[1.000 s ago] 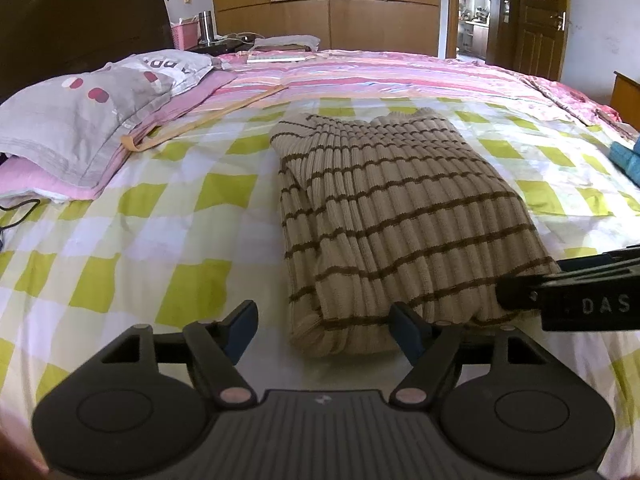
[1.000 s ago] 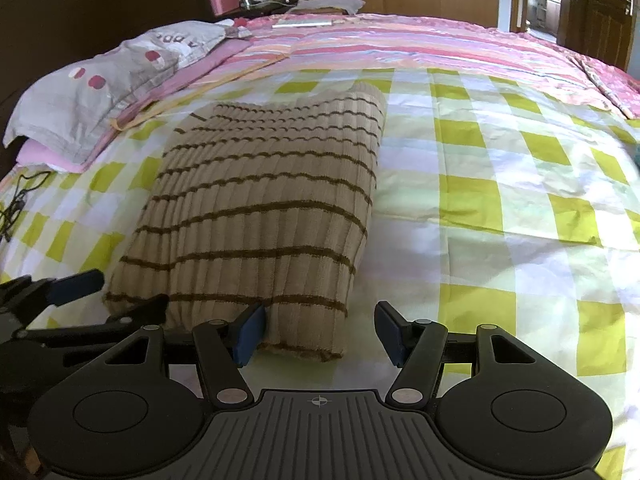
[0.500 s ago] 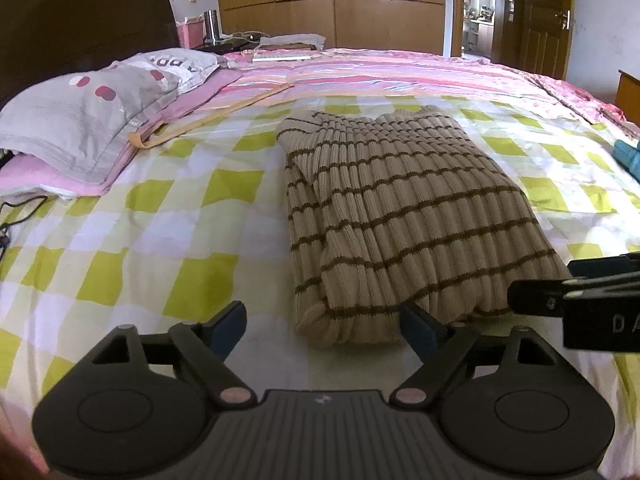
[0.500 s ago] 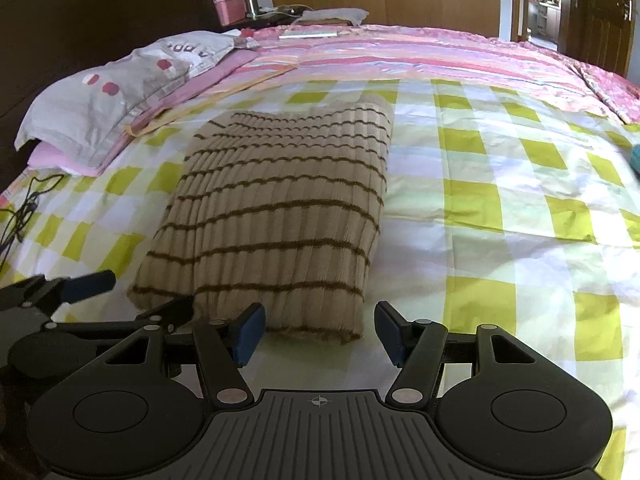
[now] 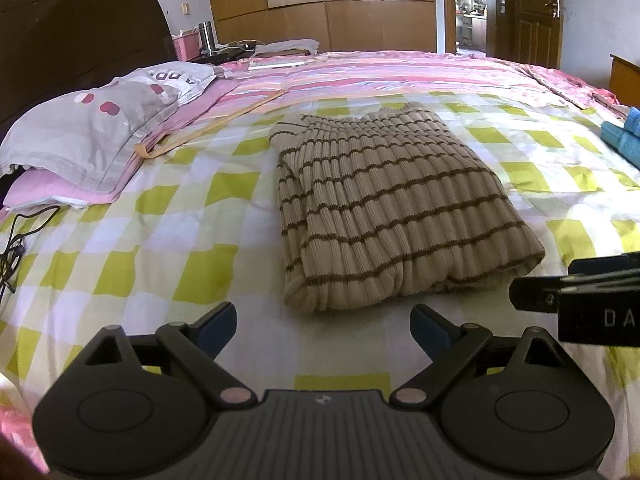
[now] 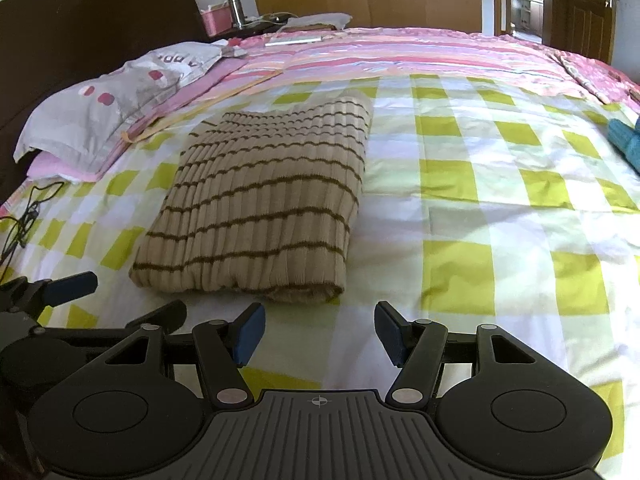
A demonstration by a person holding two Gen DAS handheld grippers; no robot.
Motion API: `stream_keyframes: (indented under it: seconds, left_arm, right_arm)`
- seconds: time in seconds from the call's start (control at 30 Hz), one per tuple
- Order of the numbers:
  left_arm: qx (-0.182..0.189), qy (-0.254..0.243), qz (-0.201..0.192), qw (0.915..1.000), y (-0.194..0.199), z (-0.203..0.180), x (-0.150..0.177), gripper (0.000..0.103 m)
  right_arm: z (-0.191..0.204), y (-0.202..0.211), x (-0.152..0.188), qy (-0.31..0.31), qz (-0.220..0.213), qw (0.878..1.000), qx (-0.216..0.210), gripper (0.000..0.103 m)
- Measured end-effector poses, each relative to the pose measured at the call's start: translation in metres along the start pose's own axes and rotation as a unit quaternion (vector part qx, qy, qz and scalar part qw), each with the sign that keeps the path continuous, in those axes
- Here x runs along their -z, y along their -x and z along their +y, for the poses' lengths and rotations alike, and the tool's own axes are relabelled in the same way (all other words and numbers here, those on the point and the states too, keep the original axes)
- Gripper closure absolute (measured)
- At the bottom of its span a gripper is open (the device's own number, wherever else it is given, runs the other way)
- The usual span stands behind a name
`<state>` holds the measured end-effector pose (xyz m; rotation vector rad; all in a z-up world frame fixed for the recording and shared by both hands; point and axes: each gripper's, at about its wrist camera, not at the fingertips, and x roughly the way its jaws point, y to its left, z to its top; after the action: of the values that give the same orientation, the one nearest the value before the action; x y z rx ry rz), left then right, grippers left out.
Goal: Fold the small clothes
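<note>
A beige knit sweater with thin brown stripes point(image 5: 384, 204) lies folded into a thick rectangle on the yellow-and-white checked bedspread point(image 5: 160, 248). It also shows in the right wrist view point(image 6: 268, 208). My left gripper point(image 5: 323, 326) is open and empty, a short way back from the sweater's near edge. My right gripper point(image 6: 319, 330) is open and empty, just back from the sweater's near right corner. The right gripper's side shows at the right edge of the left wrist view point(image 5: 580, 296).
A grey pillow point(image 5: 100, 120) on pink bedding lies at the left by the dark headboard. A black cable point(image 5: 16, 248) trails at the left edge. Blue folded cloth point(image 5: 624, 136) lies at the far right. A nightstand with a pink basket point(image 6: 216, 22) stands behind.
Both grippers have drawn back from the sweater's near edge and risen; the left jaws have opened wider. The folded sweater has stayed in place.
</note>
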<state>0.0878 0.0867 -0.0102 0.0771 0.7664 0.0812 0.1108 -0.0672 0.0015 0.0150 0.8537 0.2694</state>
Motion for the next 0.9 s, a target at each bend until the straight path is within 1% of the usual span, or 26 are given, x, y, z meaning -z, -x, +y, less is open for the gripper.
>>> stream_keyframes:
  seconds: [0.27,0.5,0.7,0.9]
  left_arm:
    - [-0.007,-0.003,0.001,1.0000,0.010,-0.003,0.006,0.004]
    - [-0.018,-0.023,-0.002,0.9996,0.021,-0.013,0.011,0.004]
    - [-0.007,-0.016,-0.001,0.9998,0.029,-0.013,0.015,0.004]
    - [-0.006,-0.019,-0.002,0.9998,0.039,-0.019,0.021,0.004]
  right_arm:
    - [0.001,0.008,0.017,-0.006,0.003,1.000,-0.007,0.042]
    - [-0.003,0.017,0.027,-0.011,0.001,1.000,-0.003,0.042]
    - [-0.004,0.028,0.033,-0.015,-0.005,1.000,-0.001,0.042]
    - [-0.004,0.039,0.040,-0.008,-0.008,1.000,0.008,0.042]
